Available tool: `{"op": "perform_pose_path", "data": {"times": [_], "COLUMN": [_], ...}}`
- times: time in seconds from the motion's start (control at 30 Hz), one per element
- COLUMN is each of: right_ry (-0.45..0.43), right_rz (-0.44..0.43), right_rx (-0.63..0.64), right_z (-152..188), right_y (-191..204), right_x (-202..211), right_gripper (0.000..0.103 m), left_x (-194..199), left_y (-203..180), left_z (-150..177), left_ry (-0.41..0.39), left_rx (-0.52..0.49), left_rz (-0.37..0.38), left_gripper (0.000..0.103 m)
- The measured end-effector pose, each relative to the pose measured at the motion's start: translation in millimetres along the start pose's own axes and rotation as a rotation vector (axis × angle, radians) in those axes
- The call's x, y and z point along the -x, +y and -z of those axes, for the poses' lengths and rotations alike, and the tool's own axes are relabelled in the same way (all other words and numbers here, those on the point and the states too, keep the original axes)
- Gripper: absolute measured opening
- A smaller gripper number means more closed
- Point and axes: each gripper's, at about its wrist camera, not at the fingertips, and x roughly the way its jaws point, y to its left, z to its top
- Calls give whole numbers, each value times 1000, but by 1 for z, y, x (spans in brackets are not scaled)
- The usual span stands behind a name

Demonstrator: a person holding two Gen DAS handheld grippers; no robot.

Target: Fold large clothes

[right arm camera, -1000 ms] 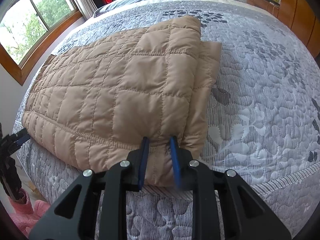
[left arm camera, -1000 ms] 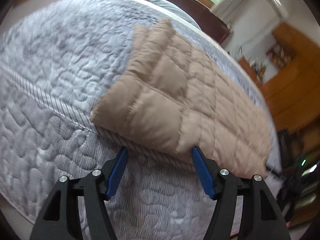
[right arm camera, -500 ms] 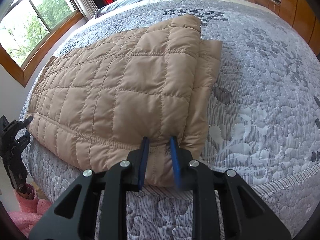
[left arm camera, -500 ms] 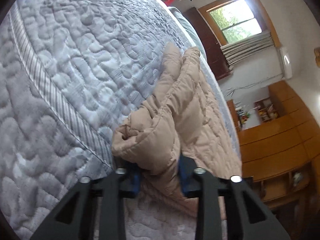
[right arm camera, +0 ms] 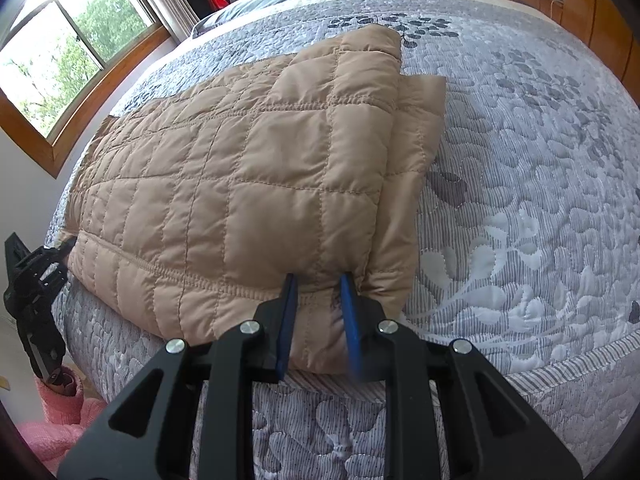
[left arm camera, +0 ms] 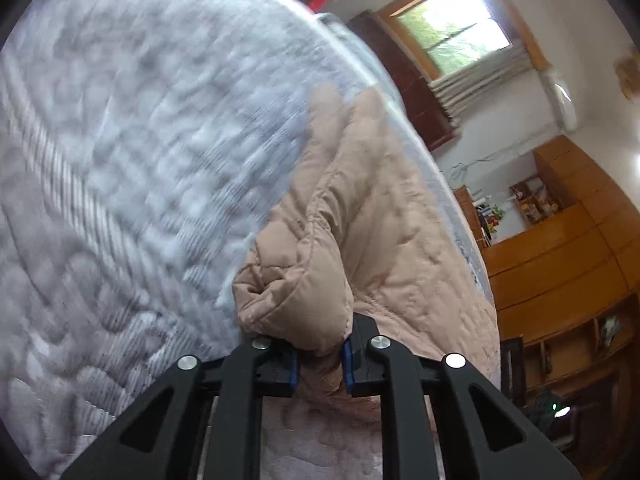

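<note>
With both grippers, left (left arm camera: 318, 364) and right (right arm camera: 318, 320), pinching the tan quilted jacket's (right arm camera: 248, 184) near hem on the bed (right arm camera: 520, 184), we risk puffy fabric slipping free.

My left wrist camera sits tilted and close at the bed (left arm camera: 120, 160) edge, facing the window (left arm camera: 452, 36) at upper right, while my right looks level up the bed (right arm camera: 520, 200); both share the tan quilted jacket (left arm camera: 380, 220) (right arm camera: 248, 184).
</note>
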Motion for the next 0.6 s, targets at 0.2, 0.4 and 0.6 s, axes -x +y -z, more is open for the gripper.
{"op": "perform_pose_path", "data": {"times": [0.2,0.4,0.6], "right_ry": [20,30,37], "right_rz": [-19,2,-18], "right_rx": [-45,-43,-47], "right_z": [-3,-5,-5], "right_y": [-4,-1,-5], "right_x": [3,8,11], "right_gripper": [21,21,21], "left_x": [36,30,-2], "left_y": [-83,-183,-243], "left_z": [-7,12,51], "left_ry": [-109,-89,31], "left_rx": [-287,-617,-830], "left_rz": [78,145,220], "left_gripper": [13,13,13]}}
